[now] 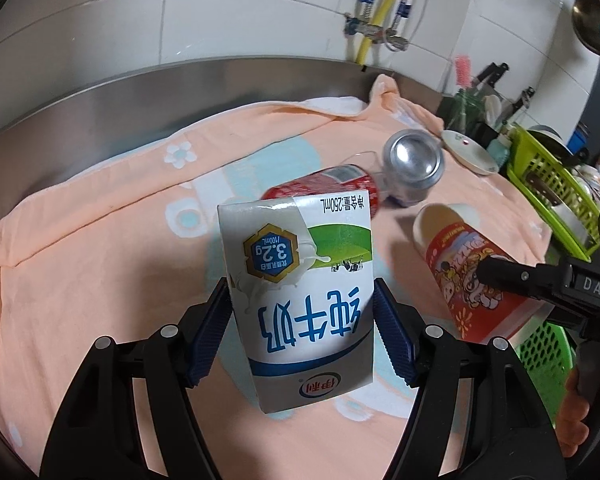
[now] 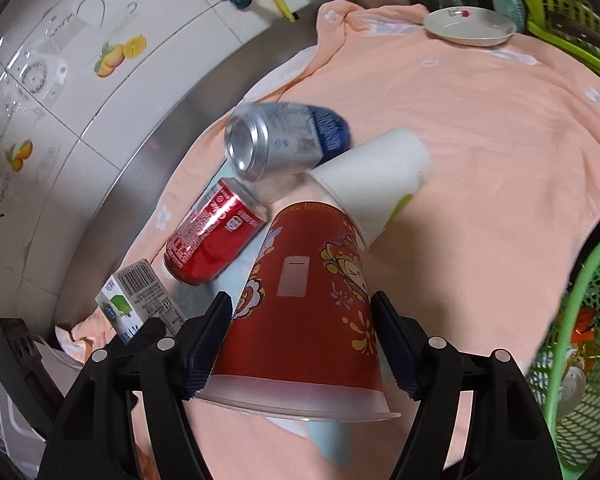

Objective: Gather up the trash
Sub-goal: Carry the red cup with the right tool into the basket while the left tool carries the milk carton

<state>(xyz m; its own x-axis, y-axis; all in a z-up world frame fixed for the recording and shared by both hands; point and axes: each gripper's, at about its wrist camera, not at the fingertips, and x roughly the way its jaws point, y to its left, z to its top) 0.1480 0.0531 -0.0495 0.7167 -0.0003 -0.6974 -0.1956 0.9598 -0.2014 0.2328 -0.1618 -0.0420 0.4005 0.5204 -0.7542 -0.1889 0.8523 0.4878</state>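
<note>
While our left gripper [image 1: 300, 332] has its fingers clamped on the milk carton [image 1: 300, 304], our right gripper [image 2: 302, 344] clamps the red cup [image 2: 312, 292] above the desk; wrappers fill the green basket [image 2: 580, 344].

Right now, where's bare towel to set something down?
Free: the wide stretch of peach towel between the white cup, the plate and the green basket. Also the towel's left part, beside the steel wall. Crowded: the middle, where the silver can, red can and cups bunch together.
</note>
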